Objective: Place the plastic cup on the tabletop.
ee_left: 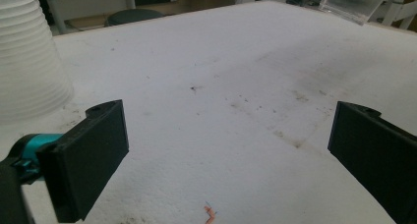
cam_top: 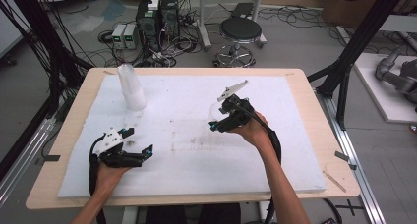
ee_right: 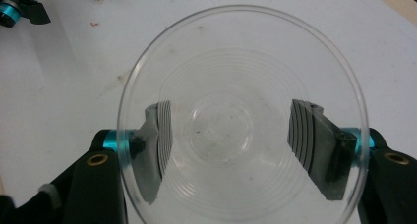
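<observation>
We hold a clear plastic cup [ee_right: 243,118] in the right gripper [ee_right: 231,150], whose two black jaws press on its ribbed sides from left and right, so the grip is closed on the cup. In the right gripper view the cup's wide mouth faces the camera and its base sits back between the jaws, with the white foam board [ee_right: 74,71] seen through and around it. From the high view the right gripper [cam_top: 216,123] is lifted off the board right of the middle, and the cup [cam_top: 214,114] is hard to make out there; it seems to show as a faint clear shape at the jaw tips. Our left gripper [cam_top: 137,144] rests low near the front left of the board, its jaws wide apart with nothing between them. A stack of white cups [cam_top: 132,87] stands upright towards the far left corner, well apart from the held cup and nearer the left gripper.
</observation>
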A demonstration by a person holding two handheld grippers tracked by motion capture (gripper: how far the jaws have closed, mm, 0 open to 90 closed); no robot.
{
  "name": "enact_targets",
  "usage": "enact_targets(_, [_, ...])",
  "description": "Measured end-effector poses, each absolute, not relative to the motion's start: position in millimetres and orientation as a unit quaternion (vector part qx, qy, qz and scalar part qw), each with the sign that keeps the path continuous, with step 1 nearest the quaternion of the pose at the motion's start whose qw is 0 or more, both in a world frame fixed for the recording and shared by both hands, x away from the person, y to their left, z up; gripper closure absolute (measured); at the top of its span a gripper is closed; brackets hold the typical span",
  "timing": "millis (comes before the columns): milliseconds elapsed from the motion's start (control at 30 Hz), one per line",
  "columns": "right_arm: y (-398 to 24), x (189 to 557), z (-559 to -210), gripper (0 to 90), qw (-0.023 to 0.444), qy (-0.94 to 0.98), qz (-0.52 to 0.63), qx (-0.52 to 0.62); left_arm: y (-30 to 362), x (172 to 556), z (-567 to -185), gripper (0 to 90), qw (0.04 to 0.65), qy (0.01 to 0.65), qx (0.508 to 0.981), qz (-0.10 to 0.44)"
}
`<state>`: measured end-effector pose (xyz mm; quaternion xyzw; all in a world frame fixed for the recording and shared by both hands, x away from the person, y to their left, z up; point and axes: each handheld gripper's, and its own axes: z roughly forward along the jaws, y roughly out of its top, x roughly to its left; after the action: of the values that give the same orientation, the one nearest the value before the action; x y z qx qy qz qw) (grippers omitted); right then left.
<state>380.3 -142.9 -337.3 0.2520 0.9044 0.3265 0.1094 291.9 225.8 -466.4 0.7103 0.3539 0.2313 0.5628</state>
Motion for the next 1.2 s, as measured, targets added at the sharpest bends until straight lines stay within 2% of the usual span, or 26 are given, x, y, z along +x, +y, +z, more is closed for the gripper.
enact_targets(367, [-132.7,384.3,-347.3,33.7,0.118,0.917,0.289,0.248,225.0,292.0,-466.4,1.7,0.559,0.348,0.715,0.233])
enact_targets(867, [-103.6,402.7,-379.6,33.5,0.114,0.934,0.227,0.251,225.4,293.3,-466.5,1.7,0.561,0.351,0.716,0.224])
enact_targets(1200, [-95.9,407.3,-394.1,33.4,0.106,0.931,0.237,0.257,225.1,293.2,-466.4,1.7,0.559,0.348,0.718,0.226])
